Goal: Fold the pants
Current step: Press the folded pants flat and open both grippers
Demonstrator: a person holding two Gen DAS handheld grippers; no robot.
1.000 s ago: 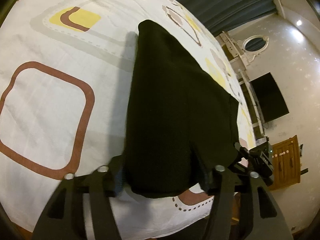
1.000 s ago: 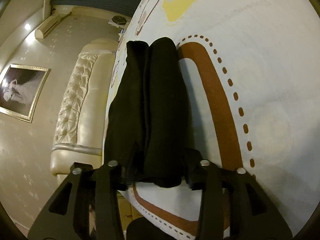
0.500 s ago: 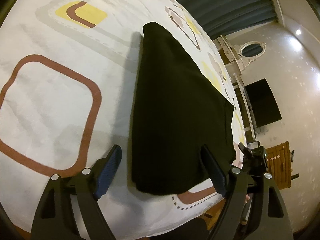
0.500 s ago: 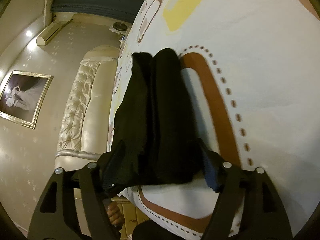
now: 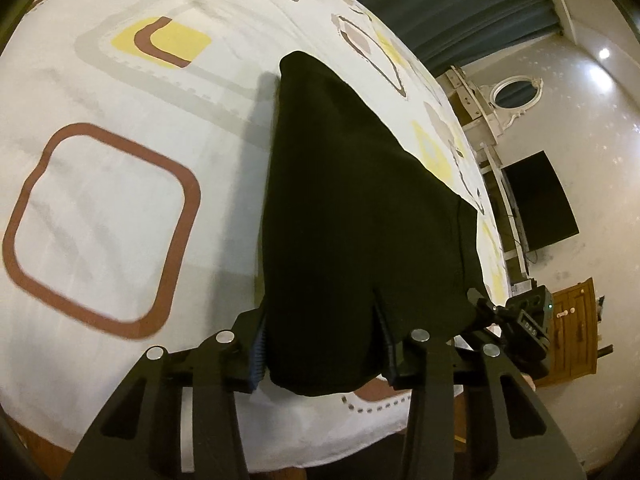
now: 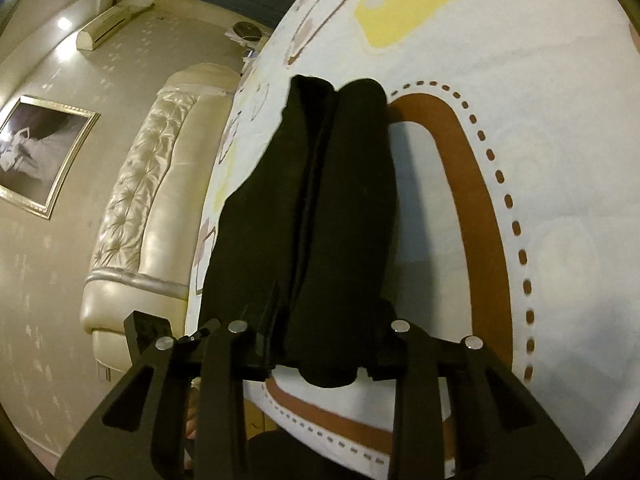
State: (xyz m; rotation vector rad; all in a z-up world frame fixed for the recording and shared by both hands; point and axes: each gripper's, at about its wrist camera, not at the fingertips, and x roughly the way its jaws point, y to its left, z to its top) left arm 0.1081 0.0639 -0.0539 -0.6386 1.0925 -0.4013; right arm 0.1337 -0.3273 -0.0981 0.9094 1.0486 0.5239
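Angled down over the bed (image 5: pixel 100 208), the left gripper (image 5: pixel 320 356) and right gripper (image 6: pixel 320 356) are each closing, pinching the near edge of the folded black pants (image 5: pixel 352 208).

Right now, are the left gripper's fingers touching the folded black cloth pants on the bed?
Touching. In the left wrist view, the left gripper is closing, and its fingers press both sides of the folded black cloth pants, bunching the near end.
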